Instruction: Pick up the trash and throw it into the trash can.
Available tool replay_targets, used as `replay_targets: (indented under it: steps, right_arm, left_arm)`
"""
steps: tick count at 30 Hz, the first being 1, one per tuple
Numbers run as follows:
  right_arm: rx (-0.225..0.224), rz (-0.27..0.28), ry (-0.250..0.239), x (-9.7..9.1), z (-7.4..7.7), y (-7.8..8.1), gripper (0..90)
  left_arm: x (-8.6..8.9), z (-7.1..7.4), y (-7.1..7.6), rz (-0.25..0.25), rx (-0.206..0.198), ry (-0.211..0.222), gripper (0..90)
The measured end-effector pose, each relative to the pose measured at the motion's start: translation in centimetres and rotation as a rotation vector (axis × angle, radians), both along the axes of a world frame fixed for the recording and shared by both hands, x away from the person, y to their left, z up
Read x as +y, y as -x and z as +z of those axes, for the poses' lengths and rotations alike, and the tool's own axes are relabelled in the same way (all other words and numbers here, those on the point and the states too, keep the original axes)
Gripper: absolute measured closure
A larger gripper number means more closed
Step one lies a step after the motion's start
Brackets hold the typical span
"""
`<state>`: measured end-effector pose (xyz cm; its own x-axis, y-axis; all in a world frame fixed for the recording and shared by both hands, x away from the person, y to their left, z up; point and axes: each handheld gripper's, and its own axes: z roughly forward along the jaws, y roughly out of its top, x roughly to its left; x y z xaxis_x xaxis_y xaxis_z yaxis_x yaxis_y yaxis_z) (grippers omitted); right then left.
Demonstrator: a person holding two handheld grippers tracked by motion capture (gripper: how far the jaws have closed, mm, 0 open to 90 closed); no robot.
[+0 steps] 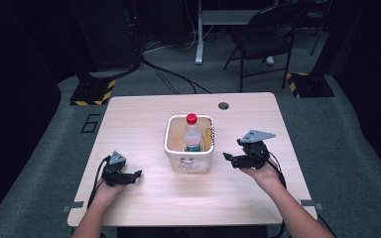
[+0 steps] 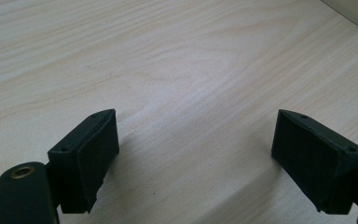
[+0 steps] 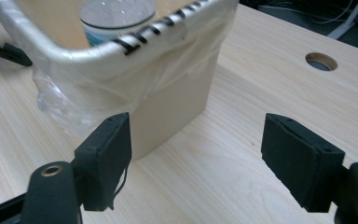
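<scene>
Beside the bin, high view: my right tongs (image 1: 230, 158) hang just off the right wall of the white bin (image 1: 174, 148), their jaws spread and empty; my left tongs (image 1: 131, 176) rest on the tabletop (image 1: 144, 119) well apart from the bin's left side, also spread and empty.
Bottle, high view: the water bottle (image 1: 192, 133) with its red cap (image 1: 192, 118) stands upright inside the bin, toward the back.
Step in hand, my judgement: steadying or taking hold of the bin with the right tongs, perhaps to get at the bottle.
Doing it well: I would bring one jaw inside the rim and one outside, square to the wall, and close slowly so the light bin does not skid or tip.
Left gripper view: bare tabletop between the two wide-open pads (image 2: 93, 154); a pale corner at the upper right edge may be the bin, I cannot tell.
Right gripper view: the bin's near corner (image 3: 182, 98) sits just beyond the left pad (image 3: 114, 154), not touching; jaws apart, nothing between them.
Liner: a clear plastic bag (image 3: 60, 105) is draped over the rim and bulges outward, easy to snag.
Hard to make out: black marks along the rim; the bottle is cut off at the top; the bin's floor is hidden.
</scene>
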<state>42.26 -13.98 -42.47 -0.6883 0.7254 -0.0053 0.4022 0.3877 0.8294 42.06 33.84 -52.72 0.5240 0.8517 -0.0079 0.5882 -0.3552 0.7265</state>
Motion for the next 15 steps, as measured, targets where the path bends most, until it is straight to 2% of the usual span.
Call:
replay_targets:
  steps: [15]
  right_arm:
    - [0.049,-0.079,0.025,-2.6,-3.9,0.2,24.0]
  left_arm:
    - [0.0,0.0,0.0,0.0,0.0,0.0,14.6]
